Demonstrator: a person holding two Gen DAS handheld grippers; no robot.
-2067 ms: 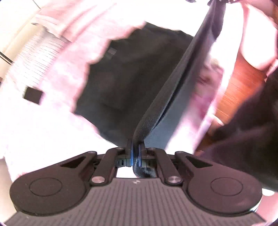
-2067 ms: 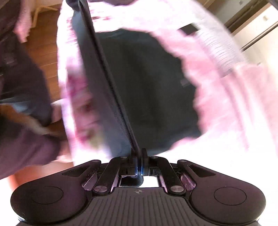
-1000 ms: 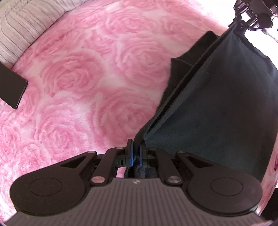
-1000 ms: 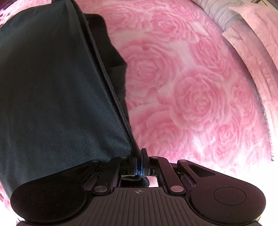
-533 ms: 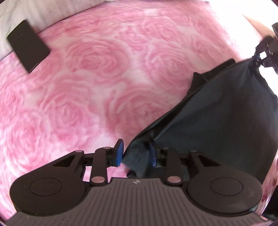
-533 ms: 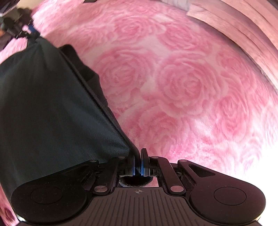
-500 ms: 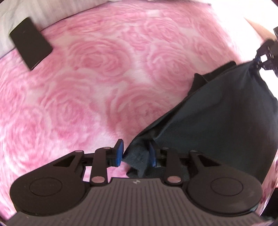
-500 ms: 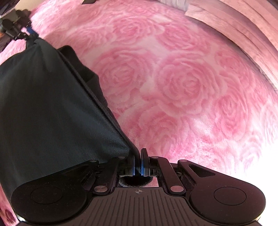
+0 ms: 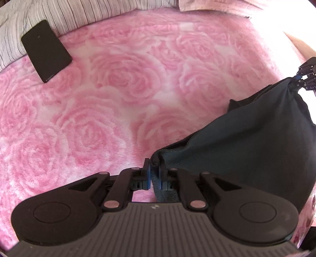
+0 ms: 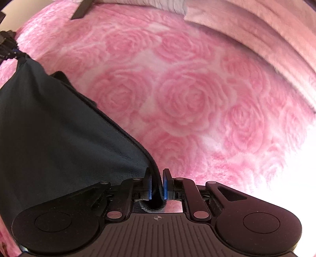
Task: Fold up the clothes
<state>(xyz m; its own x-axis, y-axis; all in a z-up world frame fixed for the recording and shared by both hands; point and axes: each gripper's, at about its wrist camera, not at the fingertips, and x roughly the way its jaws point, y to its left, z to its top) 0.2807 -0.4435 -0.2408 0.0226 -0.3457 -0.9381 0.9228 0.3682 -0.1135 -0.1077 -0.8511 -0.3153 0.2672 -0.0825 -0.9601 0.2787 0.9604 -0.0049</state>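
A dark teal fleece garment [image 9: 246, 142] hangs stretched between my two grippers just above a pink rose-patterned blanket [image 9: 118, 98]. My left gripper [image 9: 155, 170] is shut on one corner, and the cloth fills the narrow gap between its pads. The right gripper [image 9: 302, 79] shows at the far right edge of the left wrist view, pinching the other corner. In the right wrist view the garment [image 10: 59, 138] fills the left side. My right gripper [image 10: 157, 183] holds a thick fold of its edge between the blue pads. The left gripper [image 10: 9, 49] is at the far left edge.
A black phone [image 9: 46, 53] lies at the blanket's far left edge, partly on a striped sheet [image 9: 98, 11]. A folded pink cover [image 10: 256, 33] runs along the back right. Open blanket [image 10: 187, 98] spreads ahead of both grippers.
Both grippers came down low over the blanket with the garment. My left jaws stood open half a second ago and have closed on the corner again. My right jaws sit slightly wider apart.
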